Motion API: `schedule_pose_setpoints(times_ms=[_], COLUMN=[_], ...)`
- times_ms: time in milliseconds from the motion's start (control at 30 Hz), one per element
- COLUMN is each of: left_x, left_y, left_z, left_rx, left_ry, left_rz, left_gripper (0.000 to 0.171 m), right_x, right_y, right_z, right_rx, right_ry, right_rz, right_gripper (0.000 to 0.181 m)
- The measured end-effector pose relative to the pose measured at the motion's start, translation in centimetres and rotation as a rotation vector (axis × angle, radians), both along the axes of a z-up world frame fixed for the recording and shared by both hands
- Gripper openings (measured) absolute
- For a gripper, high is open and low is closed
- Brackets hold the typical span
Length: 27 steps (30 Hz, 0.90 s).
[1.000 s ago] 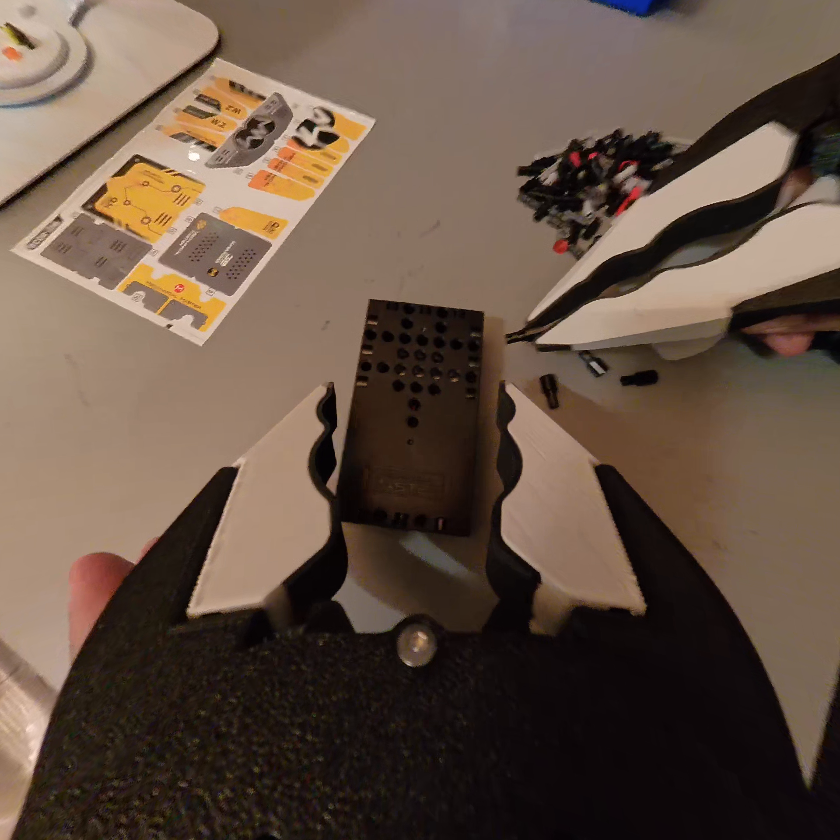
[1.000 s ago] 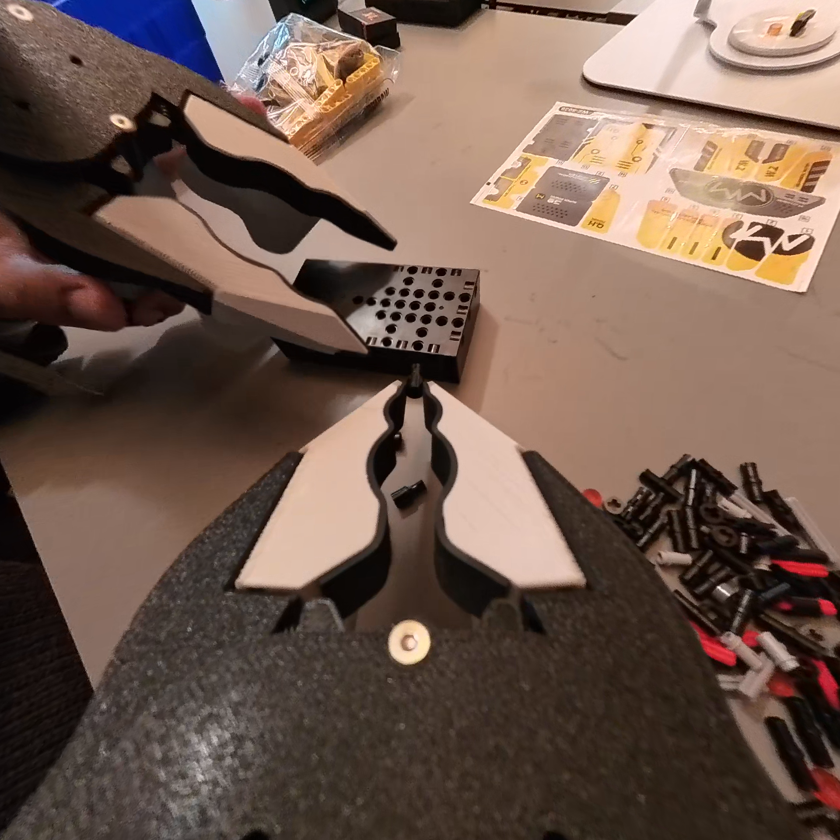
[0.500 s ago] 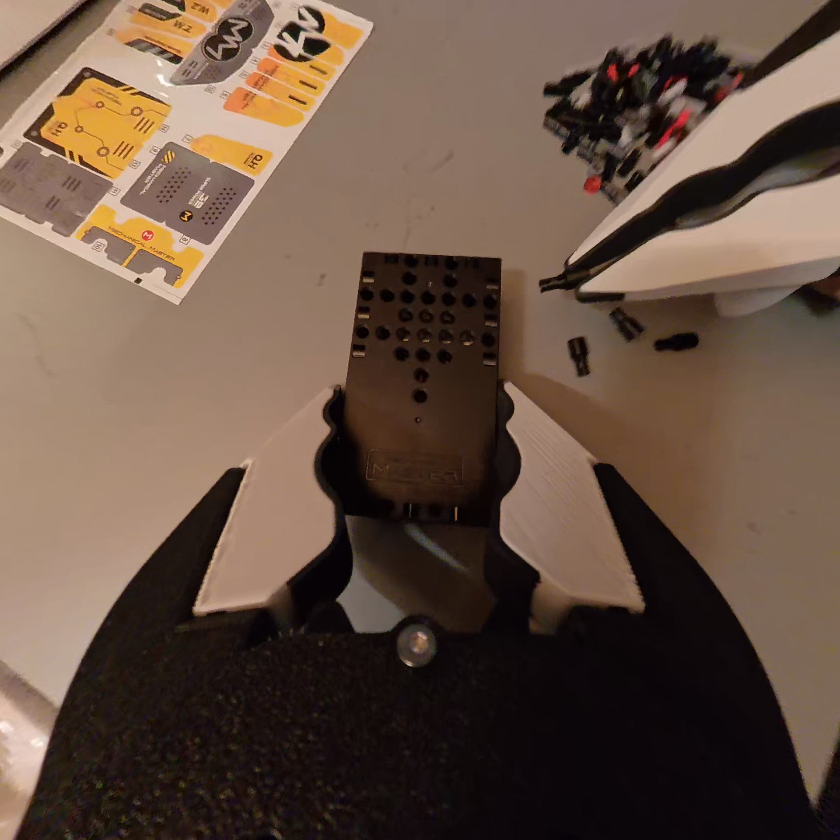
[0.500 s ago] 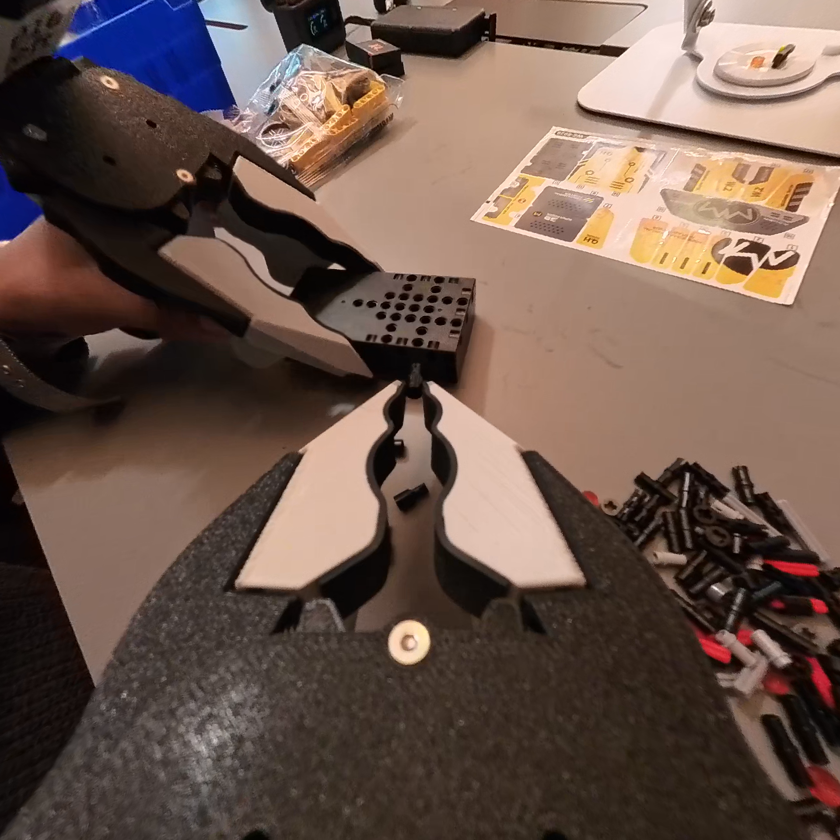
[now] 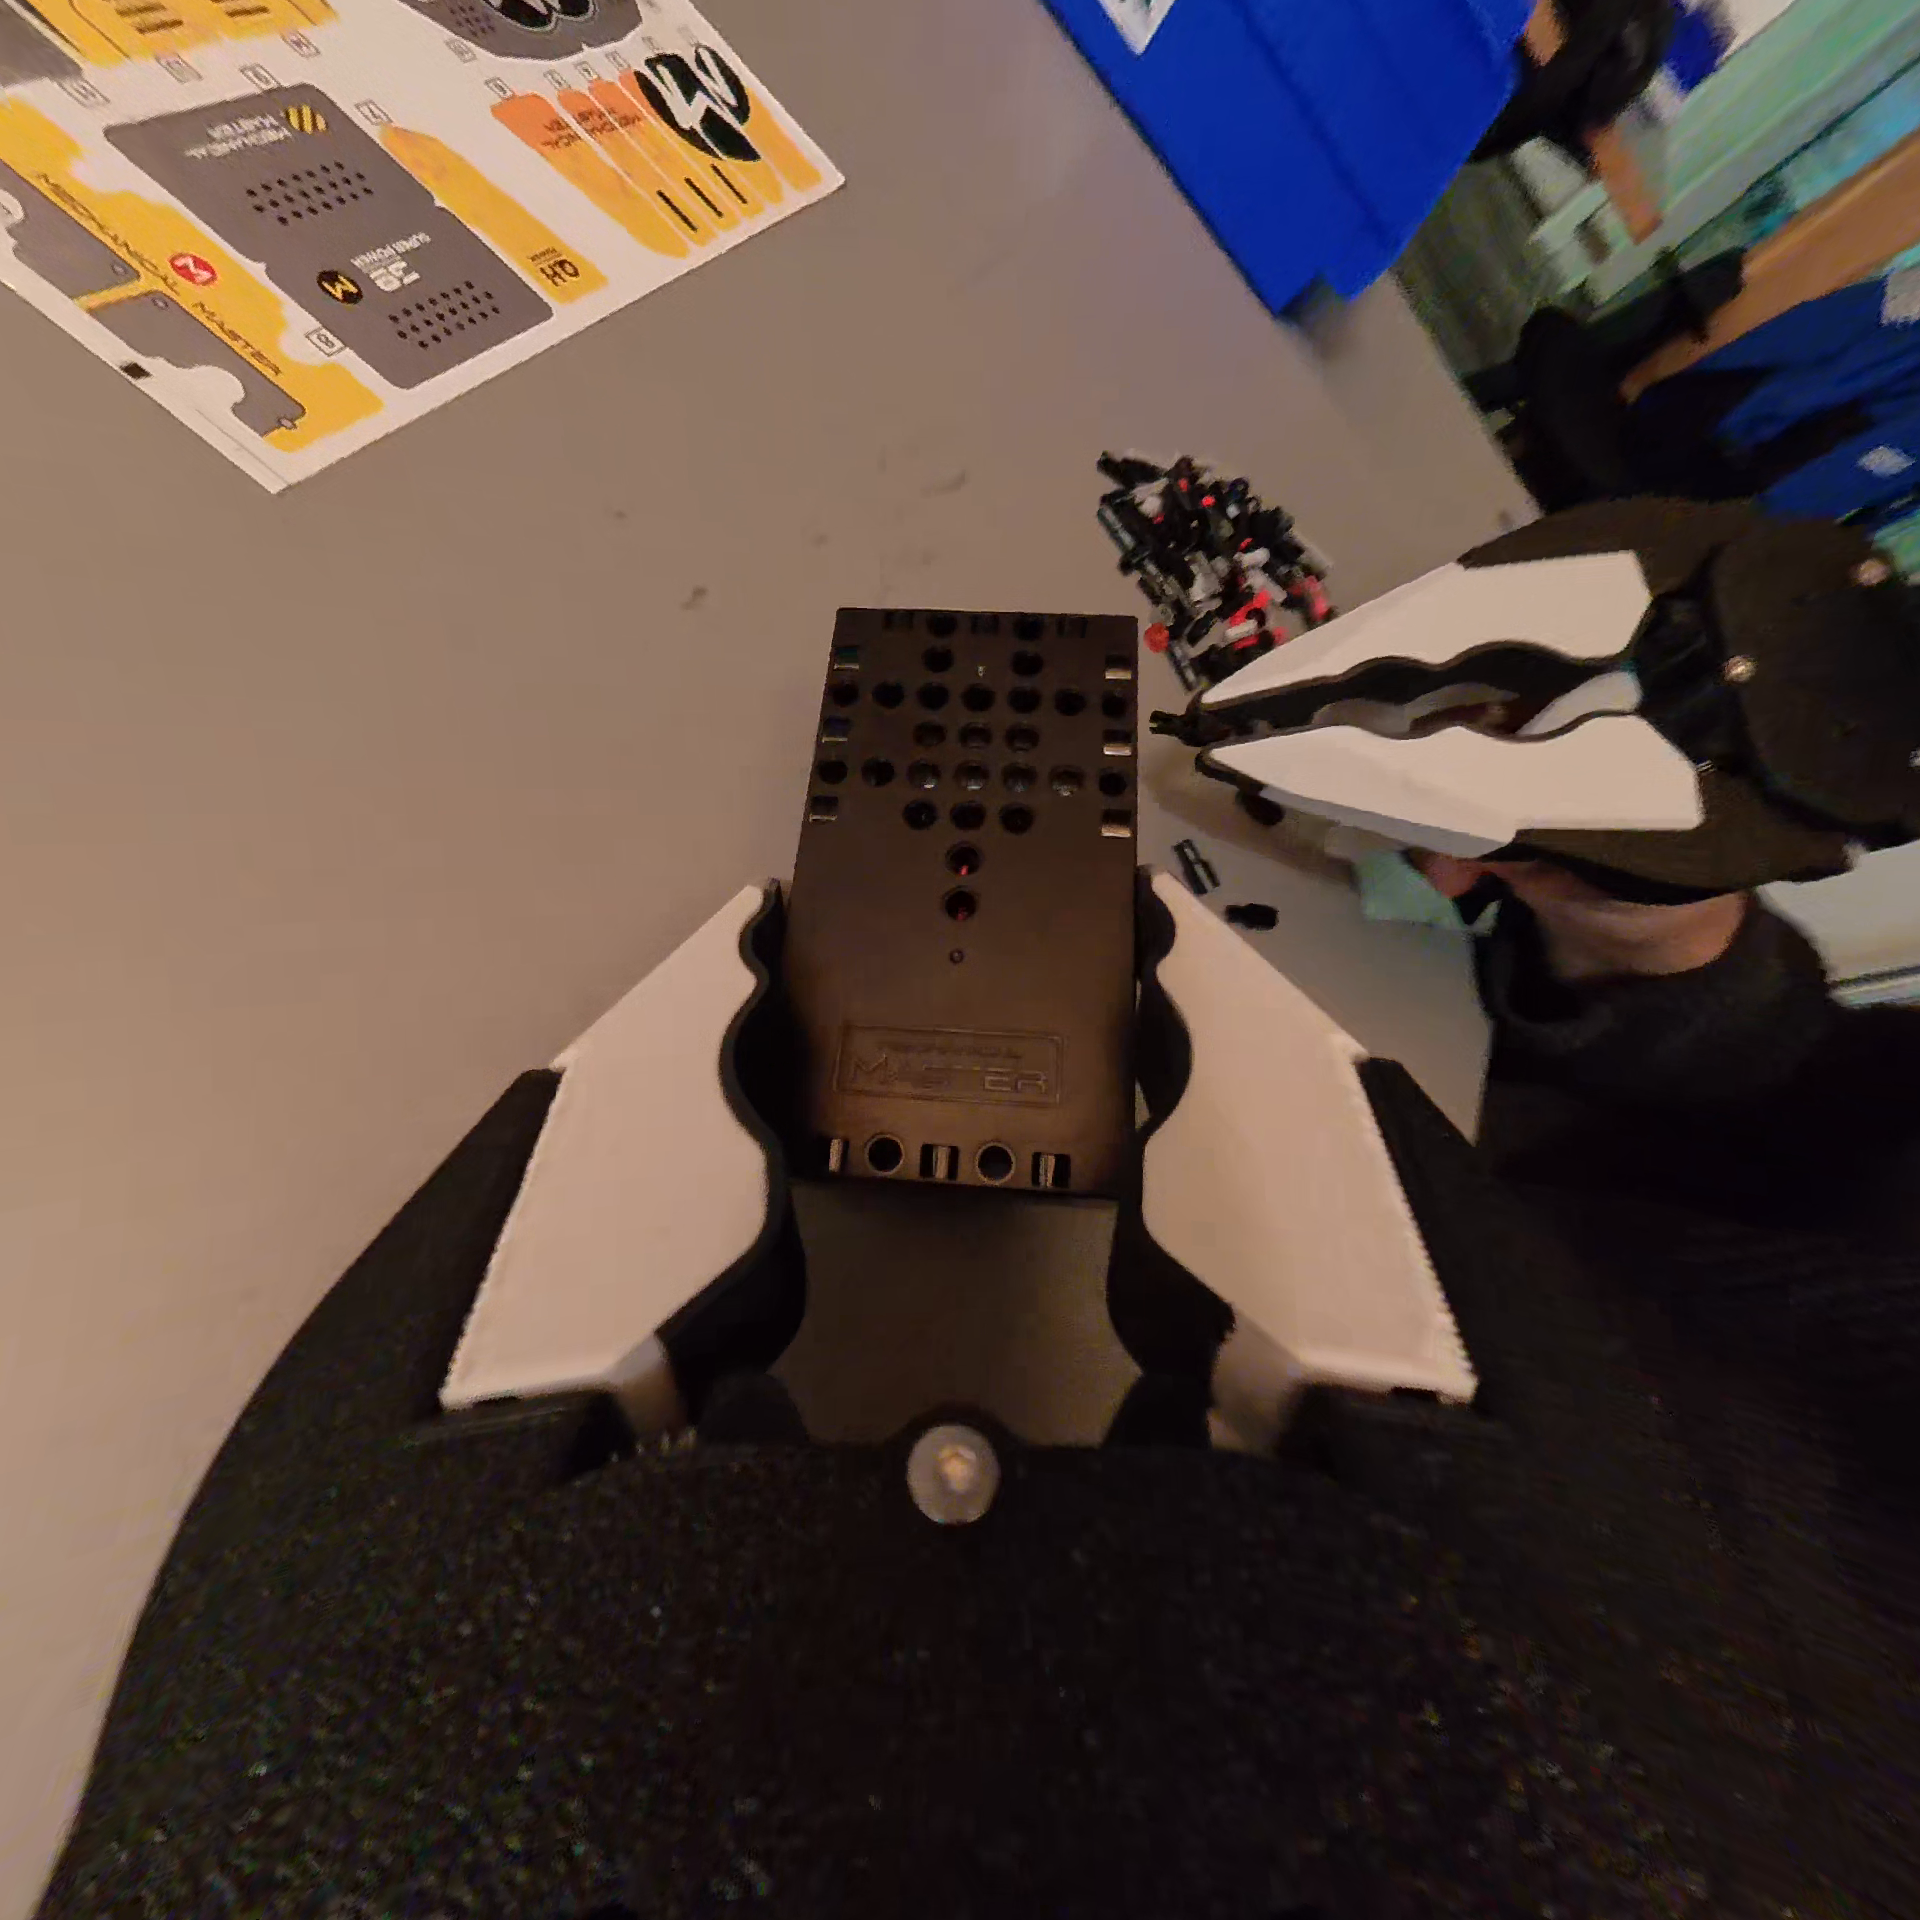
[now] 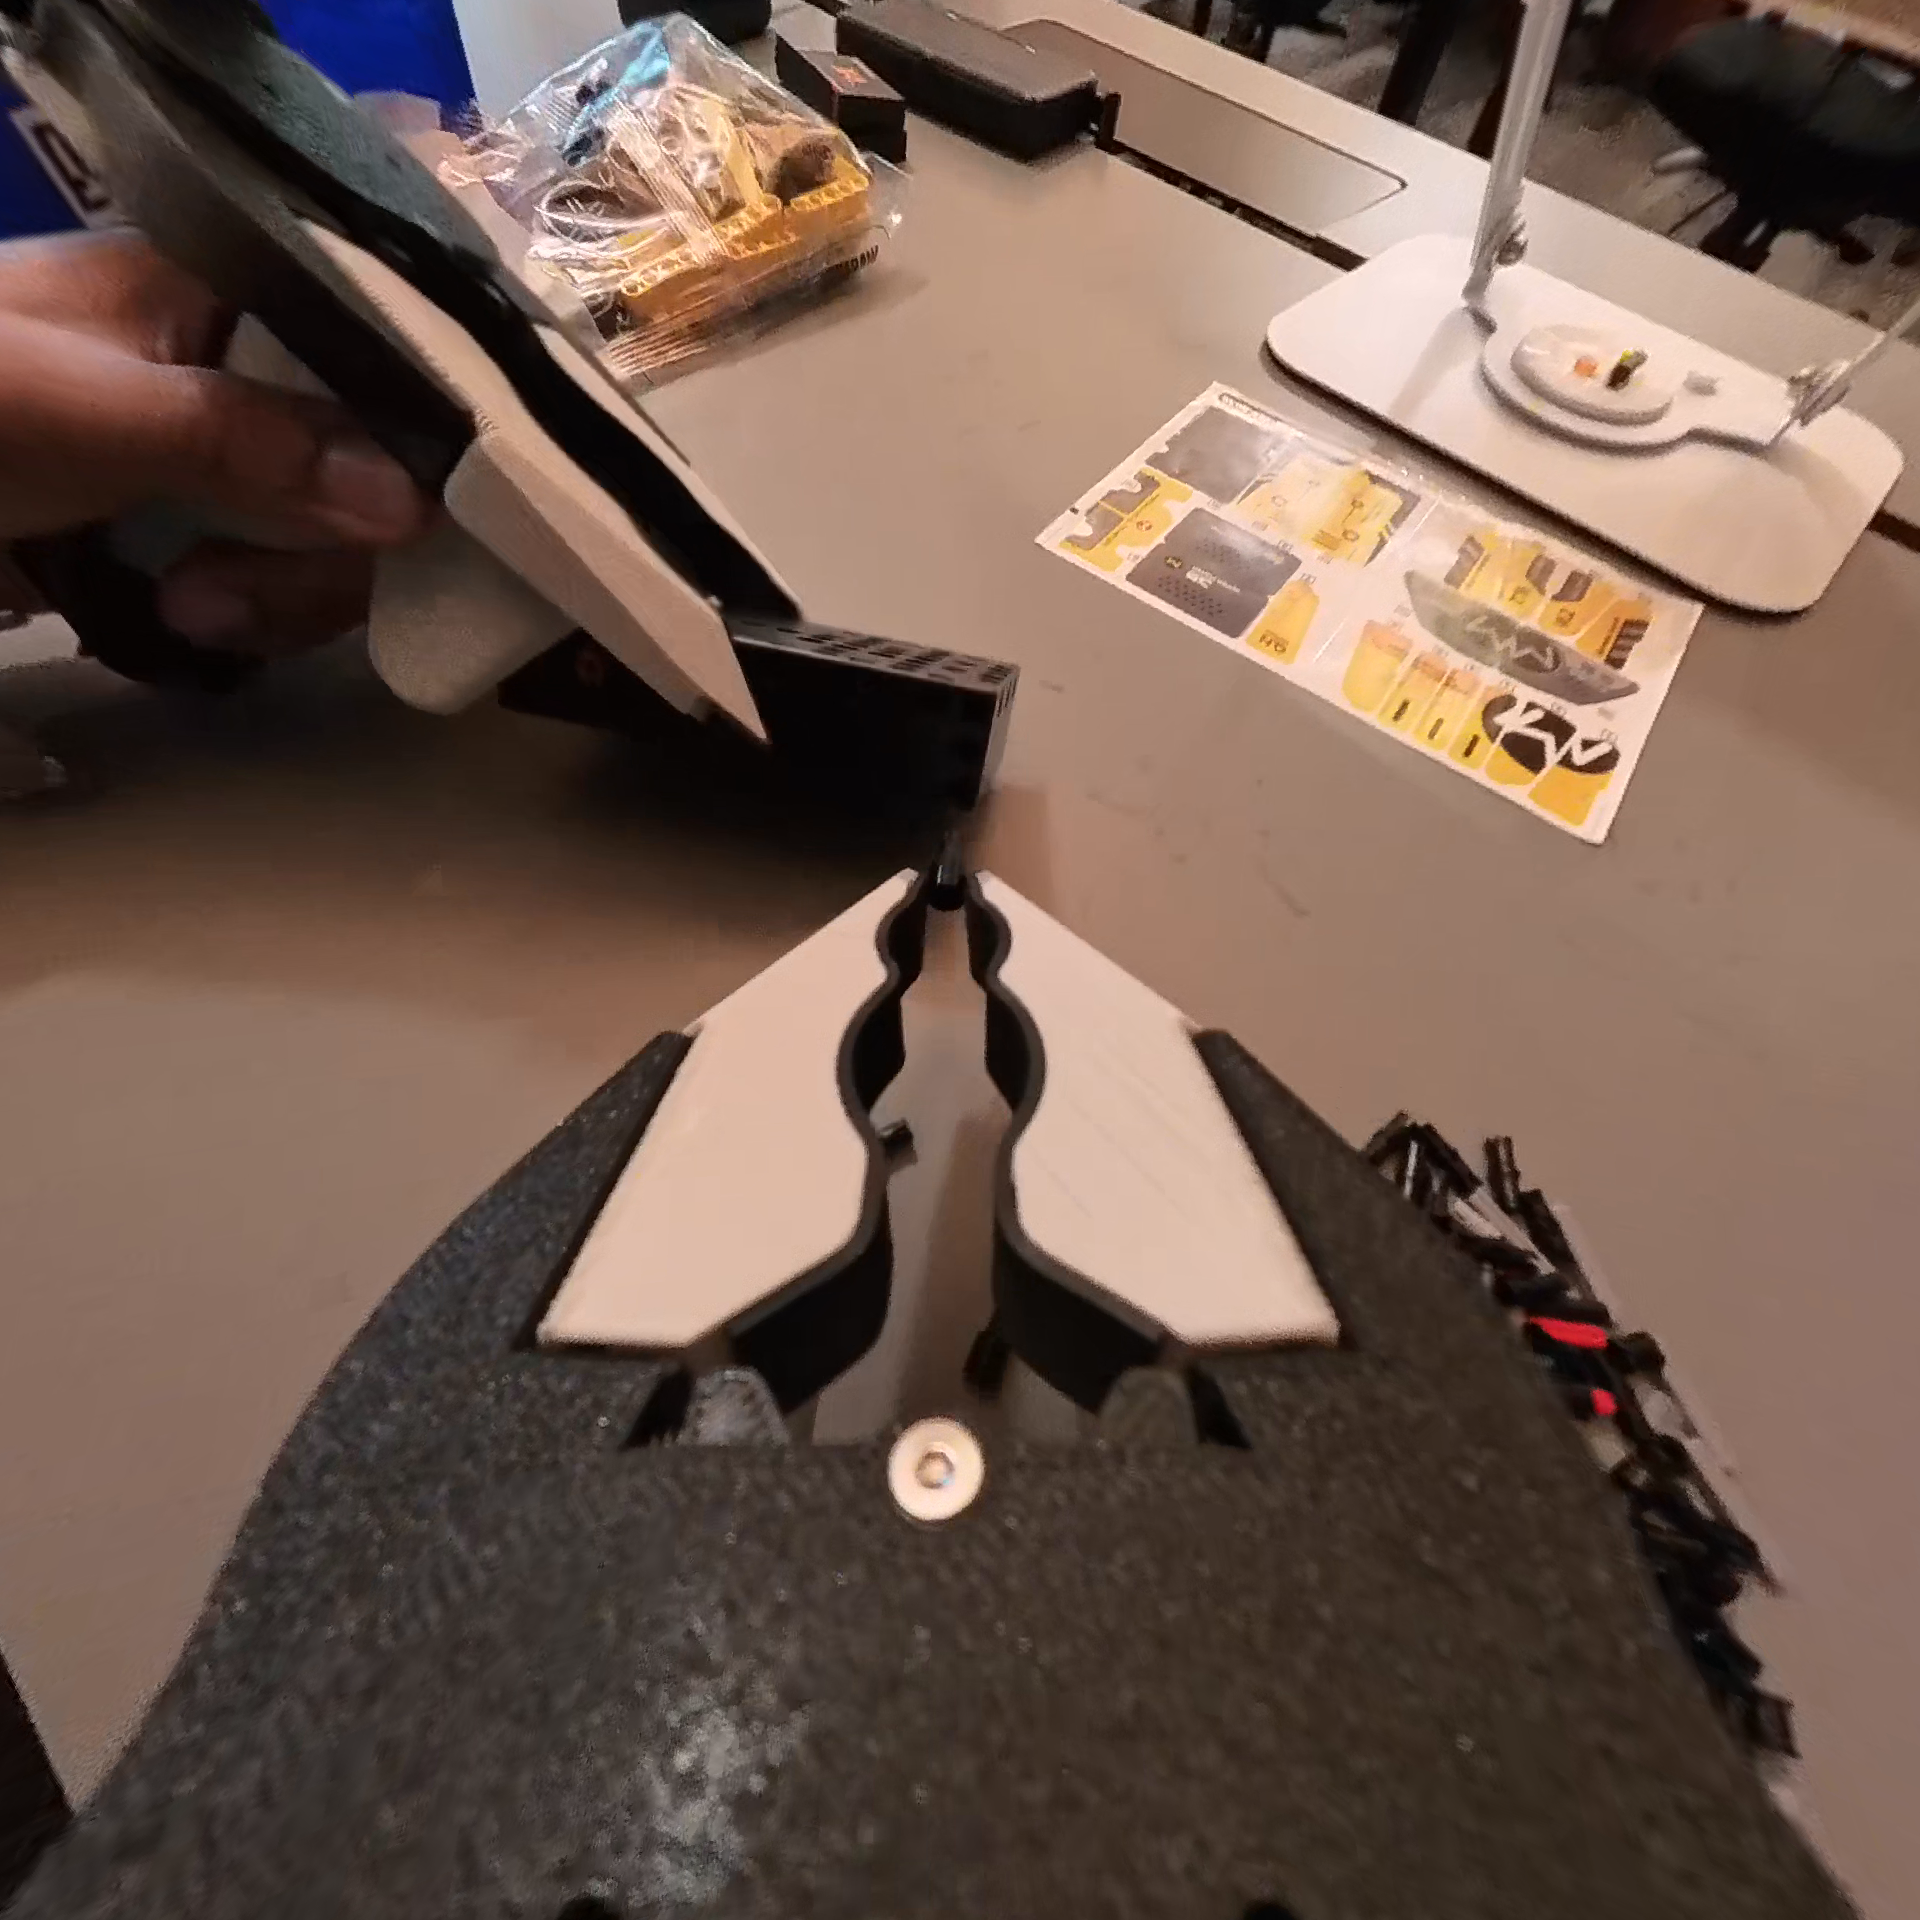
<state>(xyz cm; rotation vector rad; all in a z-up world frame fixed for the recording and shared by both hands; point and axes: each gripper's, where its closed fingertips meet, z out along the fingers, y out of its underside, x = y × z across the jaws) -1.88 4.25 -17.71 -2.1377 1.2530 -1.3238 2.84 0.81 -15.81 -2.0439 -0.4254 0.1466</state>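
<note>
Left gripper (image 5: 956, 904) clamps the black block (image 5: 966, 883), lifted off mid-worktop; right gripper (image 6: 943, 883) pinches a tiny black pin (image 6: 945, 860) beside its end. Slight misalignment could drop the pin

My left gripper (image 5: 956, 914) clamps the black box (image 5: 961, 883); the right gripper (image 5: 1195, 732) pinches shut just beside it.

One black perforated block (image 5: 966, 894), one sticker sheet (image 6: 1382, 613), one bag of yellow bricks (image 6: 696, 223), one heap of small pins (image 5: 1210, 545), uncountable, and two grippers.
</note>
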Motion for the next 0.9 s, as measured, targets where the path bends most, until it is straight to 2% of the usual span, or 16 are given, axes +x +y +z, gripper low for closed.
schedule_pose_setpoints(times_ms=[100,267,467,900], left_x=[-0.3,-0.4,-0.3,-0.2], left_y=[0.0,-0.4,-0.5,-0.6], left_z=[0.5,0.9,0.6,0.4], left_rx=[-0.126,-0.228,-0.165,-0.129], left_ry=[-0.063,-0.111,-0.079,-0.065], left_rz=[-0.001,-0.018,-0.019,-0.020], left_gripper=[0.066,0.066,0.066,0.066], right_x=[-0.3,-0.8,-0.6,-1.2], right_y=[0.4,0.9,0.8,0.9], right_z=[0.6,1.3,1.3,1.8], right_rx=[0.013,0.033,0.032,0.040], right_ry=[-0.023,-0.020,-0.041,-0.026], right_rz=[0.010,0.023,0.018,0.034], right_gripper=[0.007,0.007,0.007,0.007])
